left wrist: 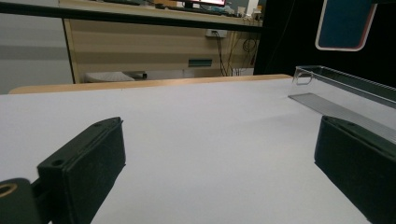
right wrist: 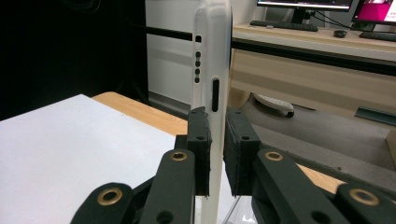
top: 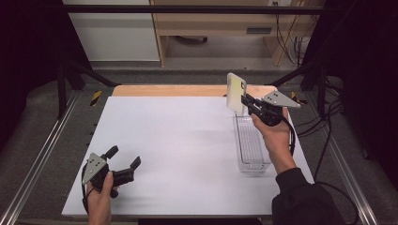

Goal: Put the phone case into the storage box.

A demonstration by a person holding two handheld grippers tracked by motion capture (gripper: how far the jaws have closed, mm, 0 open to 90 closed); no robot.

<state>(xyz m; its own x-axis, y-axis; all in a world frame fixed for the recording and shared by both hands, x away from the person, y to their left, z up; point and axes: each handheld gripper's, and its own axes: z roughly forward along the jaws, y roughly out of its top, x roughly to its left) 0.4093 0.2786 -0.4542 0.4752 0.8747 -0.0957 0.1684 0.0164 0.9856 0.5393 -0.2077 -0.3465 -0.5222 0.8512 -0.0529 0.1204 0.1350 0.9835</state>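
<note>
Phone (top: pixel 236 93) in its pale case stands upright in my right claw (top: pixel 245 101) in the high view, held above the far end of the clear tray (top: pixel 253 161), which lies lengthwise along the right side of the white table (top: pixel 178 150). My right hand (top: pixel 274 136) grips the tool from behind, over the tray. At the near left, my left claw (top: pixel 124 157) rests low over the white surface, jaws spread wide with nothing between them, well apart from the tray and the phone.

From the left gripper view, my two black jaws stand far apart over bare table. The clear tray (left wrist: pixel 345 93) sits ahead to the right, and the phone (left wrist: pixel 344 24) hangs above it, its dark face ringed by a pale rim.

From the right gripper view, I see the phone (right wrist: pixel 212 70) edge-on, rising straight up between my fingers (right wrist: pixel 200 140). Both pads are pressed against its flat sides, clamped low on the case, with side buttons and small holes showing above them. The white table lies to the left, its wooden edge beyond.
</note>
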